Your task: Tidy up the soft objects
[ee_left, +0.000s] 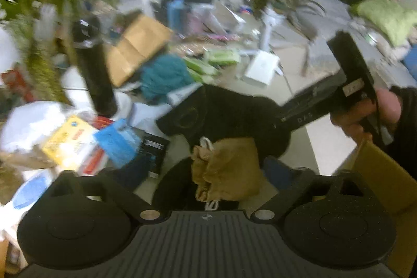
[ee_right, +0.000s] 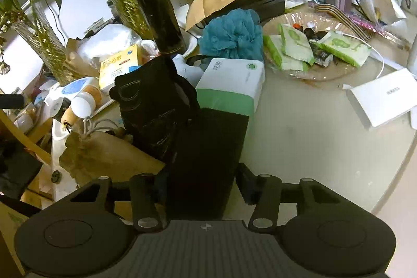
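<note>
In the left wrist view my left gripper (ee_left: 221, 173) is shut on a tan drawstring pouch (ee_left: 229, 168), held above the cluttered table. Behind the pouch hangs a black cloth bag (ee_left: 226, 116), gripped by my right gripper (ee_left: 289, 119), whose body and the hand holding it show at right. In the right wrist view my right gripper (ee_right: 200, 173) is shut on that black bag (ee_right: 203, 155); the bag's upper part (ee_right: 153, 100) stands up ahead. The tan pouch (ee_right: 104, 158) lies left of the bag. A teal mesh sponge (ee_right: 234, 33) sits further back.
A black flask (ee_right: 159, 9) stands at the back left among glass vases with plants (ee_right: 47, 43). A green-white tissue box (ee_right: 232, 85), a glass plate (ee_right: 325, 74) of wipes packs, a white box (ee_right: 383, 98) and a cardboard box (ee_left: 385, 179) surround the bare table middle (ee_right: 312, 137).
</note>
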The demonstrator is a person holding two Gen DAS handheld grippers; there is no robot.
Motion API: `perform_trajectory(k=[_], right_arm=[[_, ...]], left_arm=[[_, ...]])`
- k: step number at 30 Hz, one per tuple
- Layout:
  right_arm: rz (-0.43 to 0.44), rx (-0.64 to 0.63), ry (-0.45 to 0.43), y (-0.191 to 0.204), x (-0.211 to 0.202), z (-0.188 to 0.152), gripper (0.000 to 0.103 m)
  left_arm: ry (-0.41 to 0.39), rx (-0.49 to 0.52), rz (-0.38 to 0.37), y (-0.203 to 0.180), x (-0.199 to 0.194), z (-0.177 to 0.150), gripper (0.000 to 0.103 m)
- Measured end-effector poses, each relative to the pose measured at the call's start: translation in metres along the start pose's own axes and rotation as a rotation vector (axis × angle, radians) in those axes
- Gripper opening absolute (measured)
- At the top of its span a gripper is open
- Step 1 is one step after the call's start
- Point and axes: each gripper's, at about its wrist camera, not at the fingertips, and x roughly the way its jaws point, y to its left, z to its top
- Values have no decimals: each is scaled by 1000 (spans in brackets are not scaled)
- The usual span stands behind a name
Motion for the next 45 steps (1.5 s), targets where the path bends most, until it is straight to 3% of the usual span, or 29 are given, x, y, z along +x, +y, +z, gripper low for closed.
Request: perform_trajectory(k=[7, 9, 11, 12, 15, 22, 29, 38, 45], right_arm=[[-12, -14, -4, 0, -5, -4, 49], [-13, -12, -7, -1, -6, -4, 48], [-15, -8, -13, -2, -7, -4, 47], [-16, -4, -18, -3, -8, -4, 47], [-22, 5, -43, -4, -15, -3, 47], [-51, -22, -98, -1, -41, -1, 46], [-98, -46, -173, 1, -78, -8, 46], [-127, -82, -276, 12, -133, -17, 46], [-91, -97, -347, 30, -180, -24, 46]], left_arm=[[91, 5, -82, 15, 46, 0, 73], [134, -25, -107, 23, 58, 0, 52], [167, -64, -133, 30, 68, 1, 43], [183, -76, -142, 32, 72, 1, 27], [195, -98, -121, 34, 73, 2, 12], [138, -87, -114, 18, 51, 6, 9], [7, -100, -54, 2, 13, 7, 7], [-125, -81, -32, -25, -46, 14, 7], [-170, -67, -4, -49, -87, 16, 7]])
